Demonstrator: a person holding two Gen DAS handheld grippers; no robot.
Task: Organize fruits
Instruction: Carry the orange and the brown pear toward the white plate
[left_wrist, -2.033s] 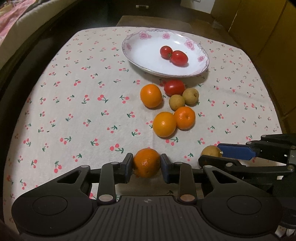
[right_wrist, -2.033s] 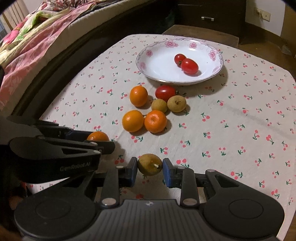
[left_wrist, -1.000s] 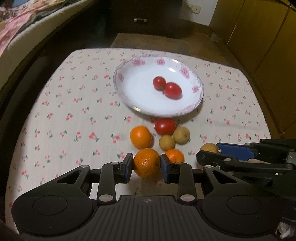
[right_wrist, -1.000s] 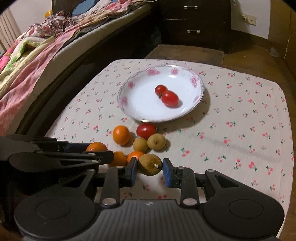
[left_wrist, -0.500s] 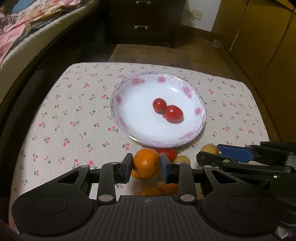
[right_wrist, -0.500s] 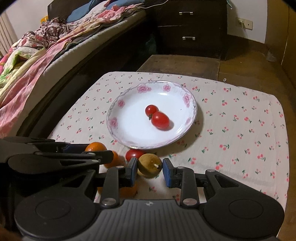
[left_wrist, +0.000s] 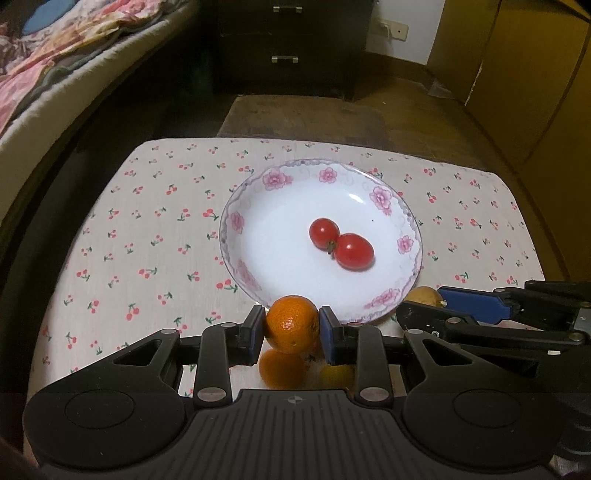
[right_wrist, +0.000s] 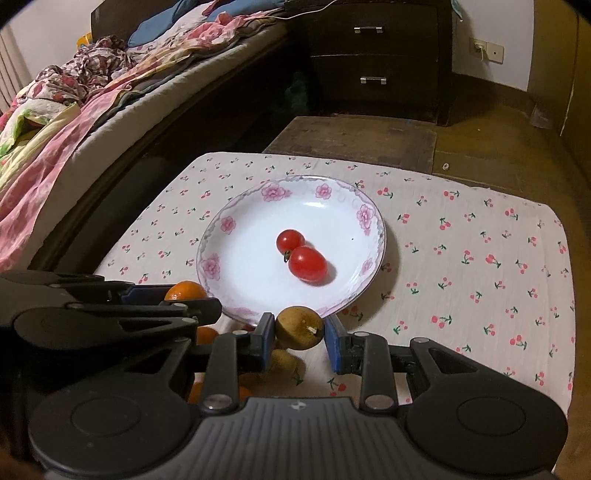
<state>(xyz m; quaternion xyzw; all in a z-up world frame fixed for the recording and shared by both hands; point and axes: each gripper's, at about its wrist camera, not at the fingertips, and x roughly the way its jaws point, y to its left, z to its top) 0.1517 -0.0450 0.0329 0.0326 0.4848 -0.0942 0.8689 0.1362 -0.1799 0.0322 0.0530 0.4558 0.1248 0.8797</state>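
From the left wrist view, the left gripper (left_wrist: 291, 325) had its fingers (left_wrist: 253, 334) closed tight on an orange (left_wrist: 291, 323), held above the near edge of the plate (left_wrist: 258, 273). The white plate with pink flowers on its rim sat at the middle of the table (left_wrist: 147, 236), which wore a cherry-print cloth. Two red tomatoes (left_wrist: 341, 243) lay touching each other in the plate, right of its centre. Under the held orange, another orange (left_wrist: 282, 369) and a yellowish fruit (left_wrist: 336, 374) showed on the cloth, partly hidden by the gripper. At the near right, the right gripper (left_wrist: 432, 304) reached in from the side with a brown fruit (left_wrist: 421, 295) at its tip.

From the right wrist view, the right gripper (right_wrist: 299, 338) held a brown fruit (right_wrist: 299, 328) with a short stem; the left finger pressed it, and the right one looked just at its side. It hung over the plate's (right_wrist: 229, 236) near rim. The tomatoes (right_wrist: 301, 254) lay in the plate. The left gripper (right_wrist: 184, 299) came in from the near left, carrying its orange (right_wrist: 184, 290). More fruit (right_wrist: 282, 360) lay on the table (right_wrist: 480, 258) below the fingers. A bed (right_wrist: 92, 92) stood at the far left, a dark dresser (right_wrist: 376, 55) beyond the table.
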